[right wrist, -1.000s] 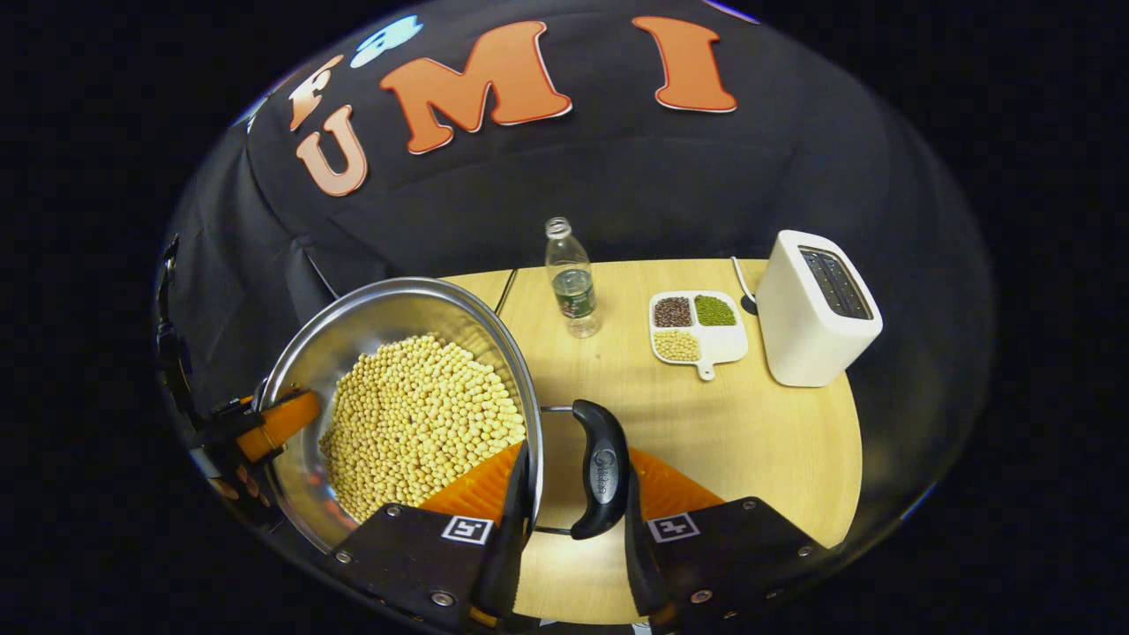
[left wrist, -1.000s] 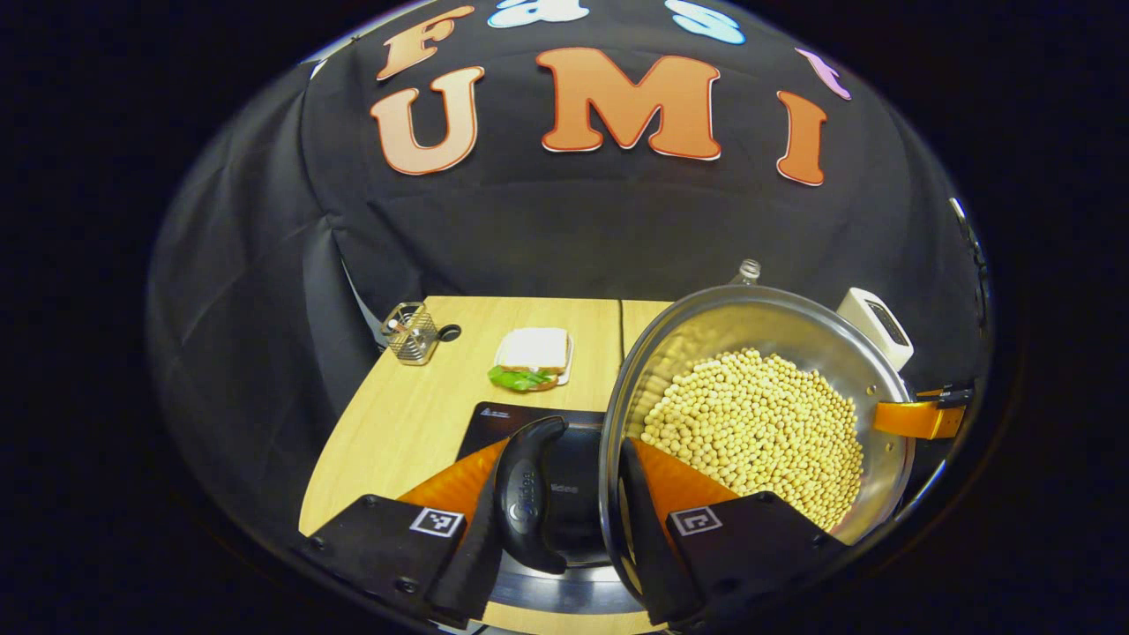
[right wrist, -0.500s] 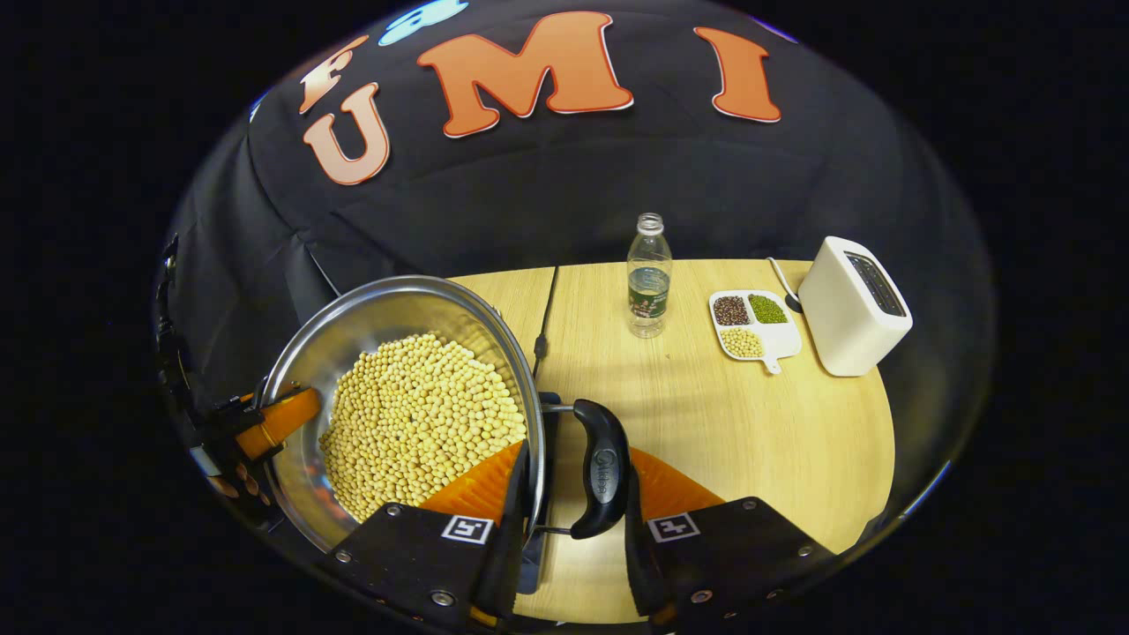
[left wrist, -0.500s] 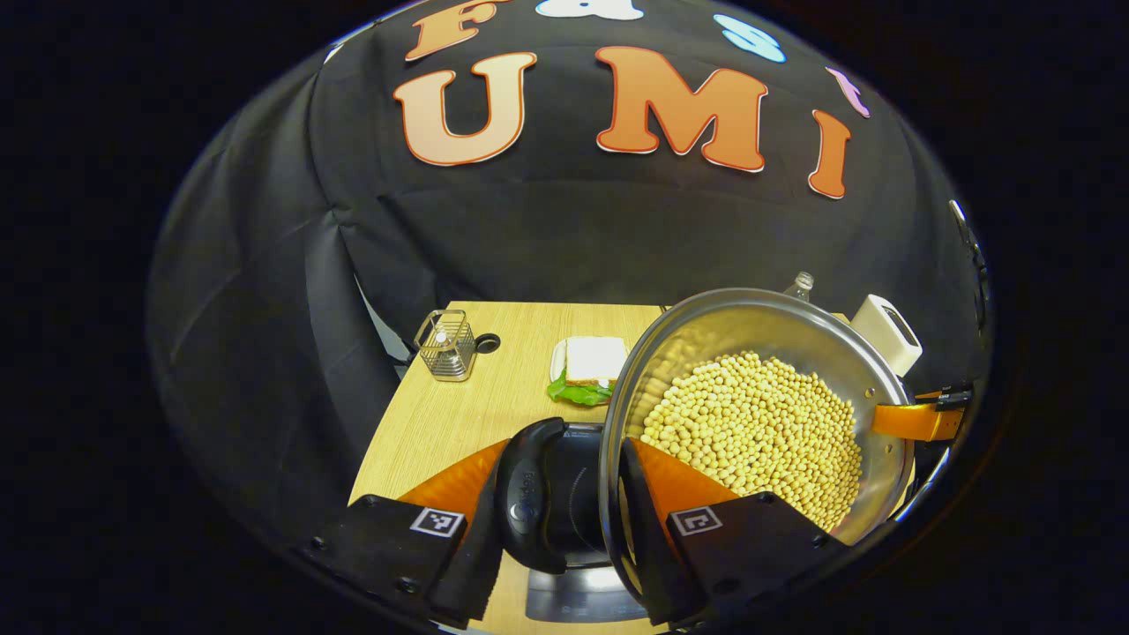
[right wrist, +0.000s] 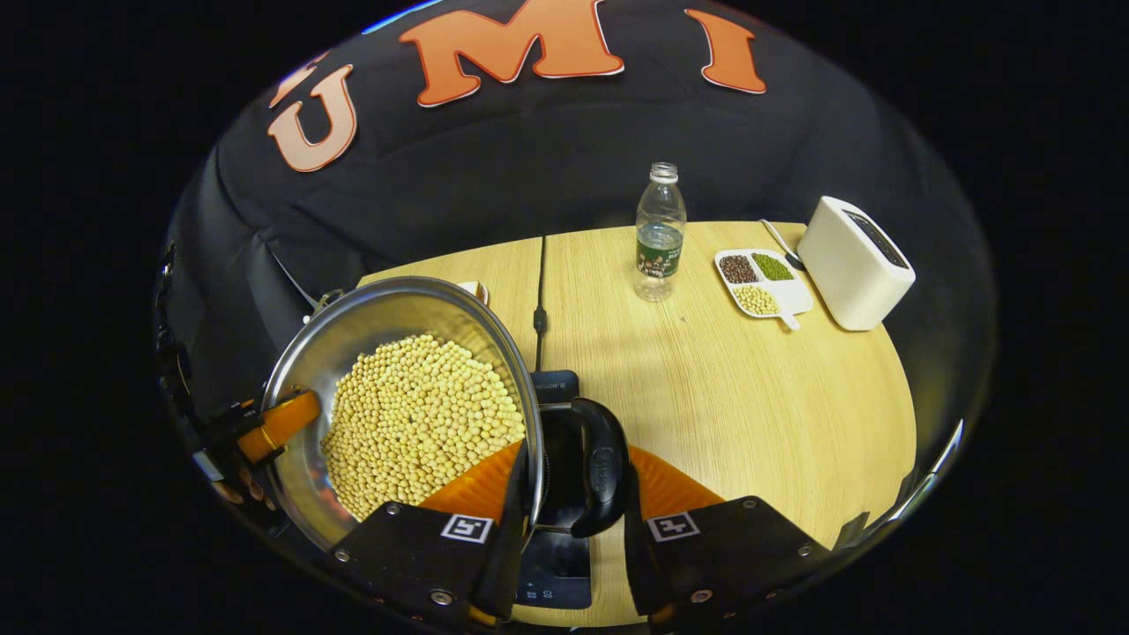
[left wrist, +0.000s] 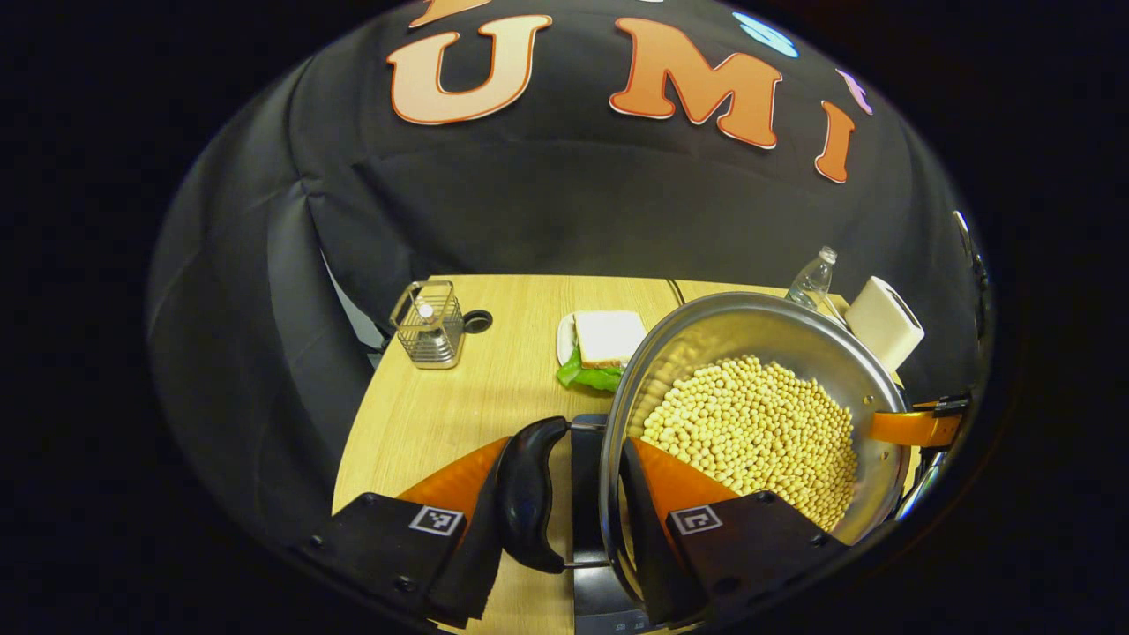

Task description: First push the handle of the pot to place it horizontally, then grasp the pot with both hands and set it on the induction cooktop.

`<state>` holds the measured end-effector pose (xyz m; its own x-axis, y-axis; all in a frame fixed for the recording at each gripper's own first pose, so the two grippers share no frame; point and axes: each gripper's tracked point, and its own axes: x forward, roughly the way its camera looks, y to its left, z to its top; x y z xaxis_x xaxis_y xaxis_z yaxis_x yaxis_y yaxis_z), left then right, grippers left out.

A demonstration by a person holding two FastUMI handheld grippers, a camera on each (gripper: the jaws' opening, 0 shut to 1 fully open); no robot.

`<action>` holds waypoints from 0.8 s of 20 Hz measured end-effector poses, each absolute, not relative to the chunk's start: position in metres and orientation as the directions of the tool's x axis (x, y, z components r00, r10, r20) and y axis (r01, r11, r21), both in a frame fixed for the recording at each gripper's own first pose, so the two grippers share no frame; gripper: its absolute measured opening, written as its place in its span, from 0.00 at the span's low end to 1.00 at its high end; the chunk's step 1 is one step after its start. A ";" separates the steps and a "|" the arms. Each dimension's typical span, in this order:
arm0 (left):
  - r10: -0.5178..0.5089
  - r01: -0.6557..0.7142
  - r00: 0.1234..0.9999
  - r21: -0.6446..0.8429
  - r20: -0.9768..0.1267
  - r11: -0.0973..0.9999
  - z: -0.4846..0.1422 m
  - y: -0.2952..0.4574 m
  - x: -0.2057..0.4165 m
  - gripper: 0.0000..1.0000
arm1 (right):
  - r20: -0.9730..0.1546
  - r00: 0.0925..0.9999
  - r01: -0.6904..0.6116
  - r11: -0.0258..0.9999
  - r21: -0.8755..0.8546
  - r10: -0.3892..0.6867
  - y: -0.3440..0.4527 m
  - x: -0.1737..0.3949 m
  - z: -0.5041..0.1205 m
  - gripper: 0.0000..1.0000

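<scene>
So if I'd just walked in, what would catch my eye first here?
Most likely the shiny steel pot heaped with pale yellow beans, held up between two sets of tongs, the right tongs clamped at one black side handle and the left tongs at the other. Beneath it lies the dark induction cooktop, and at the wooden table's far right stands a white toaster.

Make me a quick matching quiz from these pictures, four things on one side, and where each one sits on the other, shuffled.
Things:
1. soybeans
2. water bottle
3. sandwich
4. toaster

Places:
A. on a small plate left of the pot
B. at the table's far right edge
C. inside the pot
D. standing just left of the divided dish

Pairs: 1-C, 2-D, 3-A, 4-B
</scene>
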<state>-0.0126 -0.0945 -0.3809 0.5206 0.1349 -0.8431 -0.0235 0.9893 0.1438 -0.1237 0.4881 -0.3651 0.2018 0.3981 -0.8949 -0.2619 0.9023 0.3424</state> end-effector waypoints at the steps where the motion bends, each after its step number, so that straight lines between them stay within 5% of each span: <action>1: 0.131 -0.019 0.515 0.141 -0.847 0.990 -0.380 -0.093 -0.012 0.71 | -0.898 0.198 -0.259 0.905 0.338 0.392 0.488 -0.126 -0.370 0.50; 16: 0.138 -0.031 0.513 0.142 -0.847 0.989 -0.375 -0.090 -0.003 0.70 | -0.913 0.161 -0.227 0.915 0.335 0.374 0.503 -0.140 -0.421 0.50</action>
